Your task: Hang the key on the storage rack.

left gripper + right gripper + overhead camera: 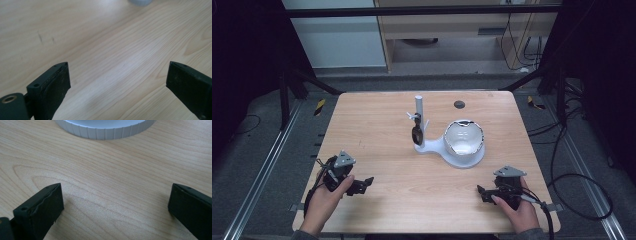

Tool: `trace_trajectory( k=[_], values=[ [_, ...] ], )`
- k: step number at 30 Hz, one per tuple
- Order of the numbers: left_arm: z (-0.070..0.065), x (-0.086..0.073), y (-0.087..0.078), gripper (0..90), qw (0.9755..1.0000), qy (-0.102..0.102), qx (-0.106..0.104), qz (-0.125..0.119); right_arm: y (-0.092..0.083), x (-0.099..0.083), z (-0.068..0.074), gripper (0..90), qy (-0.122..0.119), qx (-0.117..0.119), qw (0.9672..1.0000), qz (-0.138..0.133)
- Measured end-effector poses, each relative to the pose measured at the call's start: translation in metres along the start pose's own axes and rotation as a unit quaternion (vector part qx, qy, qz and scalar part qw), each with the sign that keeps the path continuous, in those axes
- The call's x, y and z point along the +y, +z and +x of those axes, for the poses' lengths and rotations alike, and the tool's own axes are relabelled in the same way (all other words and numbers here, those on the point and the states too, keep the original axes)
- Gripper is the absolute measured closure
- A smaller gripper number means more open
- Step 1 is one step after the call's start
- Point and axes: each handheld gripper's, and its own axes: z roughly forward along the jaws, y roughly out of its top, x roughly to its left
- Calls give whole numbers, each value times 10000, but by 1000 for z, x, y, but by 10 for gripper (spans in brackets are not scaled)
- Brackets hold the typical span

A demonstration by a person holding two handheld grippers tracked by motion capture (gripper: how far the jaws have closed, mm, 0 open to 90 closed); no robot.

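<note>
A white stand (432, 146) sits mid-table, with an upright post (418, 112) and a small dark object (416, 134) hanging beside it. On its round base rests a shiny bowl (463, 137). The base's ribbed white edge (105, 131) shows at the top of the right gripper view. My left gripper (364, 183) rests low at the table's front left, open, with bare wood between its jaws (117, 75). At the front right my right gripper (482, 192) is open too, nothing between its jaws (116, 197).
The wooden table (377, 150) has a dark round hole (459, 104) near its far edge. Cables (577, 190) trail off the right side onto the floor. Black frame bars (312, 80) stand behind the table's far corners.
</note>
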Motion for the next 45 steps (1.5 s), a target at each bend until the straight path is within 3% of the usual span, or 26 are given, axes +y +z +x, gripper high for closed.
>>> trace_trajectory(
  k=[5, 9, 13, 21, 25, 30, 34, 45],
  values=[
    [9, -9, 5, 52, 9998, -43, 117, 182, 0, 0, 0, 4, 15, -5, 10000, 1],
    [14, -15, 7, 52, 9994, 181, 234, 181, 0, -1, 0, 4, 19, -6, 10000, -5],
    [20, -22, 14, 53, 9988, 253, 328, 274, -1, -1, 1, 4, 45, -39, 10000, -7],
    [31, -34, 23, 51, 9991, 3, 350, 253, -1, -1, 1, 4, 45, -52, 10000, -10],
    [35, -36, 27, 52, 9993, -190, 319, 49, -1, -1, 1, 4, 63, -52, 10000, -7],
    [34, -34, 37, 52, 9992, -114, 373, -99, -1, -1, 1, 4, 67, -57, 10000, -7],
    [35, -31, 42, 53, 9988, -264, 321, -252, -1, -1, 1, 4, 68, -56, 10000, -7],
    [35, -33, 65, 43, 9989, -339, 172, -270, -1, -1, 1, 4, 68, -59, 10000, -7]
  ],
)
